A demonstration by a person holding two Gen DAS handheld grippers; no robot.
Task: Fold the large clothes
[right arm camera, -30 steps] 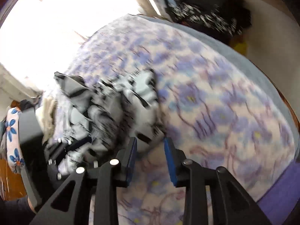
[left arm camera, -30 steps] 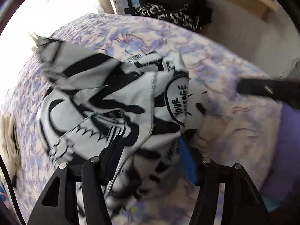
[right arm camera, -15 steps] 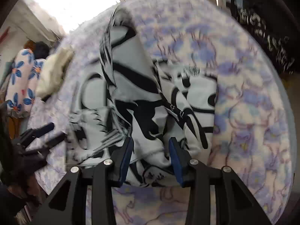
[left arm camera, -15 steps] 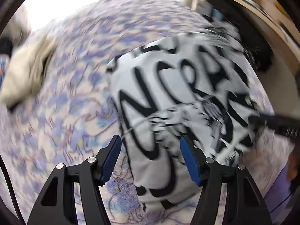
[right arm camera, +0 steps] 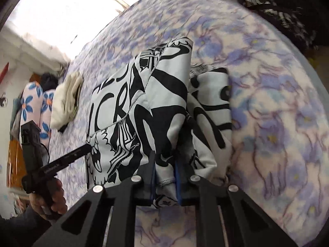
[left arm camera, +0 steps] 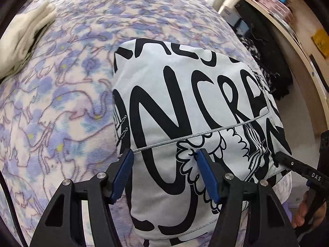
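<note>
A white garment with bold black lettering and drawings lies folded into a rough rectangle on the purple floral blanket. My left gripper is open, its blue pads spread over the near part of the garment, holding nothing. My right gripper is shut on the near edge of the garment, with cloth bunched between the pads. The right gripper's finger reaches the garment's right edge in the left wrist view. The left gripper shows at the garment's left side in the right wrist view.
A cream folded cloth lies on the bed at the far left, also in the right wrist view. A wooden shelf with dark clothes stands along the right. A flowered pillow lies beyond the bed's left end.
The left gripper let go of the garment and opened. The garment went from a lifted, crumpled heap to a flatter fold on the bed. The right gripper closed on its near edge.
</note>
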